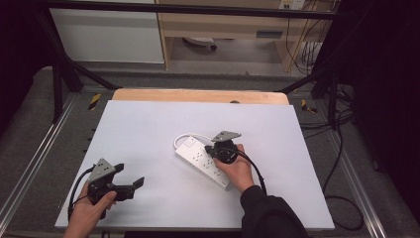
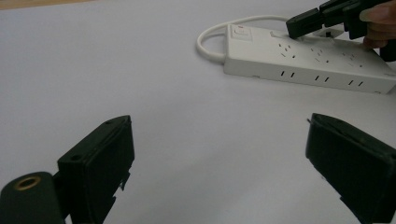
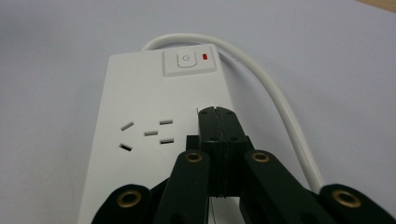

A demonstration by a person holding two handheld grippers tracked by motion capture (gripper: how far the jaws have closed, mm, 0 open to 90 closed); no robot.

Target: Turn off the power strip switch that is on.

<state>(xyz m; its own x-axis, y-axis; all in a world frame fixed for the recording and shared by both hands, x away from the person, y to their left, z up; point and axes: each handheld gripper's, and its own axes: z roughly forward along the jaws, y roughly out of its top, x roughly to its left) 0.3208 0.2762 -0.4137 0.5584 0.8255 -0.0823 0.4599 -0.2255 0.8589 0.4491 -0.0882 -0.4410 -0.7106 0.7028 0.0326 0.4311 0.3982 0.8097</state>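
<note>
A white power strip point(image 1: 204, 159) is lying flat near the middle of the pale table top point(image 1: 148, 139), running at a slant, with its white cord point(image 1: 184, 138) looping out from the far end. The right gripper point(image 1: 218, 147) is hovering over the strip's far half, its jaws pressed together with nothing between them. In the right gripper view those closed tips point(image 3: 218, 116) are pointing along the strip toward the switch button point(image 3: 186, 59) and the small red light point(image 3: 205, 57) beside it; they are sitting just past a group of socket slots point(image 3: 145, 135), and whether they are actually touching the white casing is hard to say from here. The left gripper point(image 1: 128, 177) is resting well apart from the strip, near the table's near left corner, its jaws standing wide over bare table. In the left gripper view the strip point(image 2: 308, 59) is lying ahead to the right, with the right gripper point(image 2: 303, 24) above it
</note>
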